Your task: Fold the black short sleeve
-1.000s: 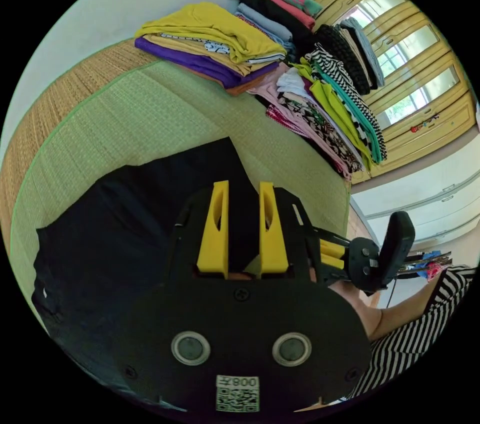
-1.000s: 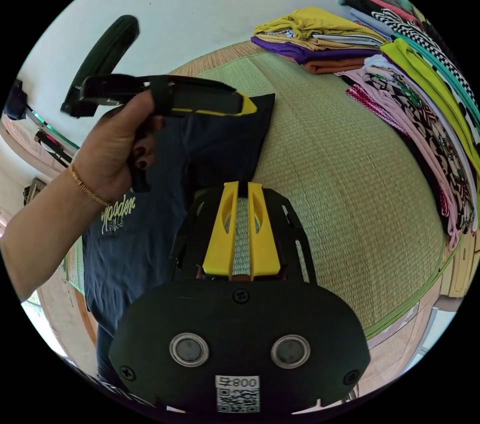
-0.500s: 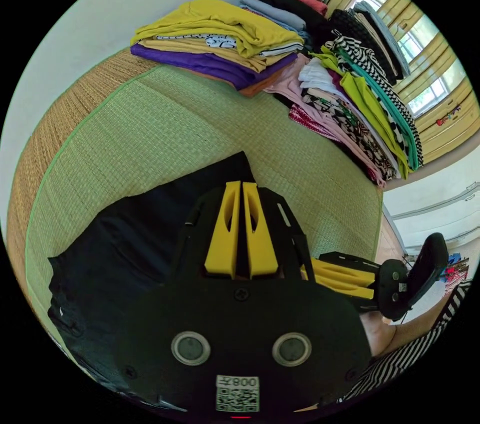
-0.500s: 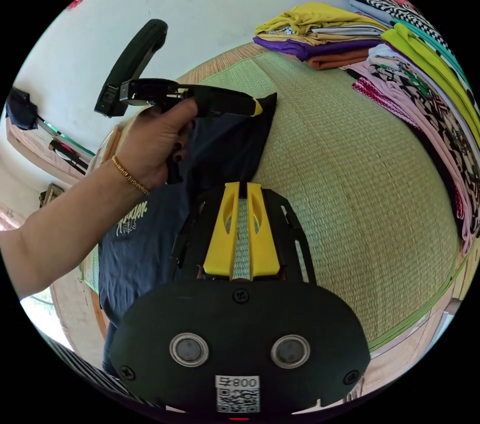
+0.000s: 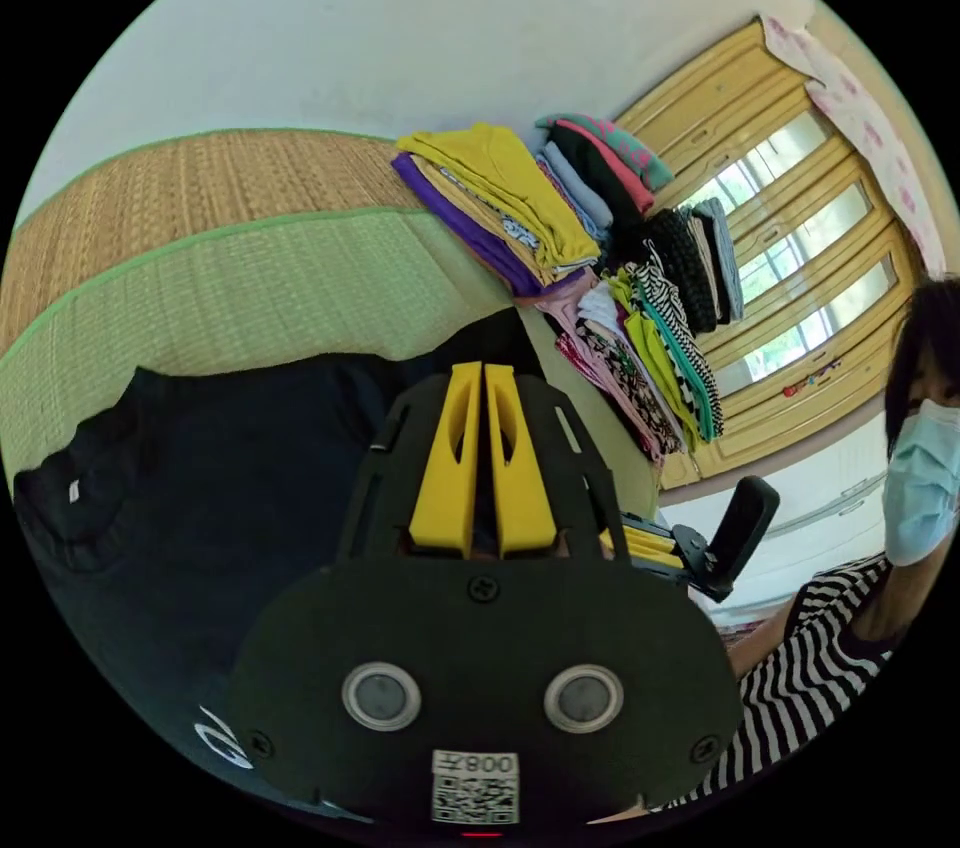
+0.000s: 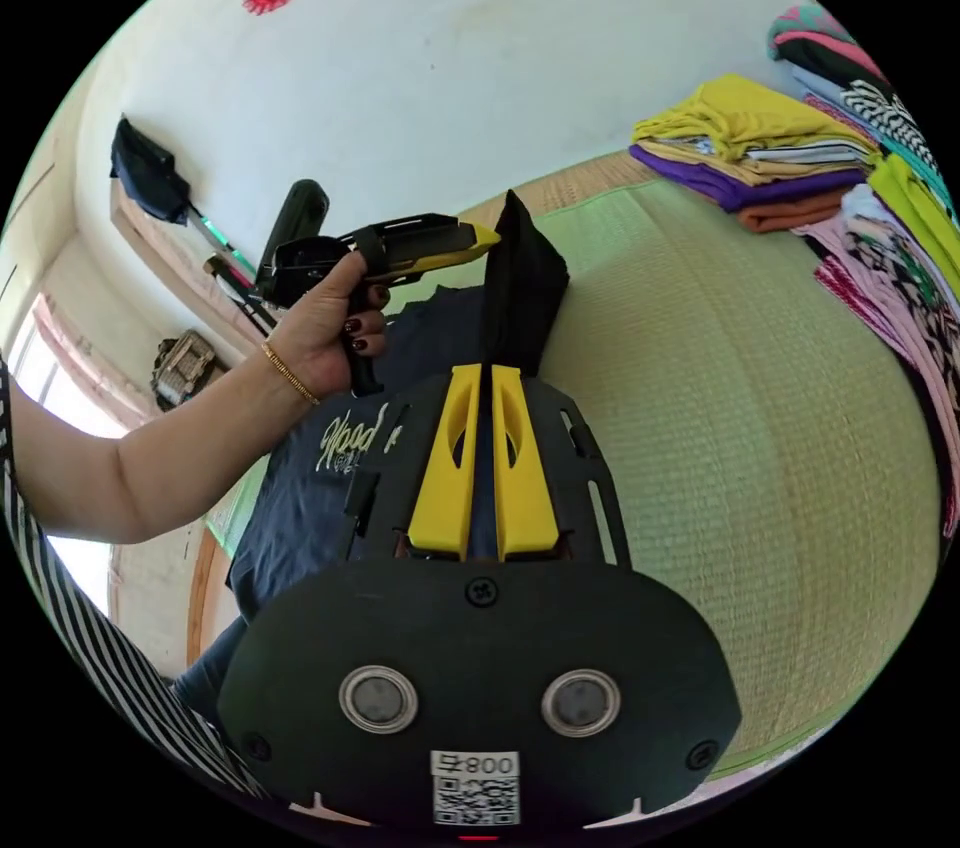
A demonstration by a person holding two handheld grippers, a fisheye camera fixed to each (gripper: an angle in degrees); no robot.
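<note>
Left gripper: jaws drawn together with dark cloth between them; both appear to press on an edge of the black short sleeve. Seen also in the right gripper view, held in the person's left hand, tip at the raised peak of cloth.
Garment position: body of the shirt lies on the green woven mat, collar to the left in the left gripper view, printed chest lettering facing up in the right gripper view.
Right gripper: jaws narrow, a strip of dark cloth between them; it appears to grip the same edge nearer the person.
Change since half a second ago: the pinched edge, then low over the mat, now stands up as a steep peak; the right gripper's jaws then showed mat between them, now cloth.
Change over one second: left gripper's jaws were apart, now together.
Camera note: both views have swung; stacks and wall shifted with the cameras, not on their own.
Meaning for the task: judged as a lift under way, with the raised edge ready to be carried across the shirt body; no fold laid yet.
Surroundings: folded clothing stacks far right on the mat, well apart from the shirt.
</note>
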